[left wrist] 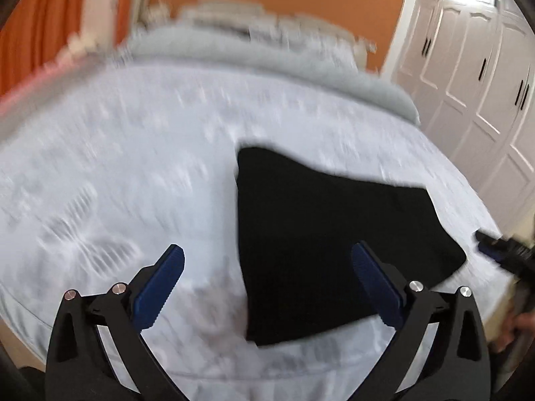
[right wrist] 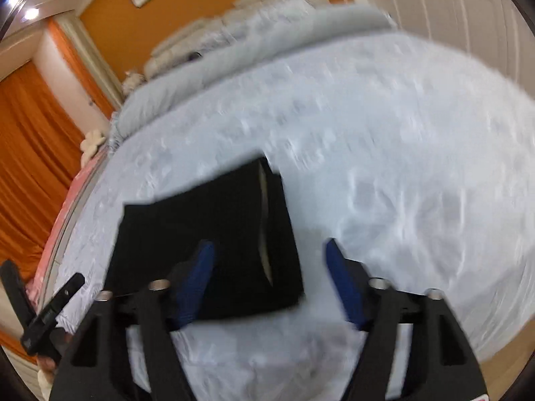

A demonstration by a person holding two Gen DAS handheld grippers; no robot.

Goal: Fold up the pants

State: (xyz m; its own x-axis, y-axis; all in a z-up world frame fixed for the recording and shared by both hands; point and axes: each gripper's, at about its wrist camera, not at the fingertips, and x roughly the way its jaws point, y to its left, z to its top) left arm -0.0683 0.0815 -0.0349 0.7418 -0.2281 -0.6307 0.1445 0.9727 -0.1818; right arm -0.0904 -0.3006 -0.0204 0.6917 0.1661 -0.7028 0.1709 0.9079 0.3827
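Black pants (left wrist: 334, 240) folded flat on my bed (left wrist: 133, 167), my left gripper (left wrist: 267, 257) fingers spread, empty, my right gripper (right wrist: 269, 250) fingers spread above pants, both views blurred

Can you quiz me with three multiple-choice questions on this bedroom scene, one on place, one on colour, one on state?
1. Where do the pants lie?
A. on the bed
B. on the floor
C. in the wardrobe

2. What colour are the curtains?
A. green
B. orange
C. white

3. How is the left claw?
A. shut on the pants
B. open, holding nothing
C. shut on a pillow

Answers: 1 A, the dark cloth rests on the bed's pale cover. 2 B, orange folds hang beside the bed. 3 B, its blue fingers stand wide apart with nothing between them.
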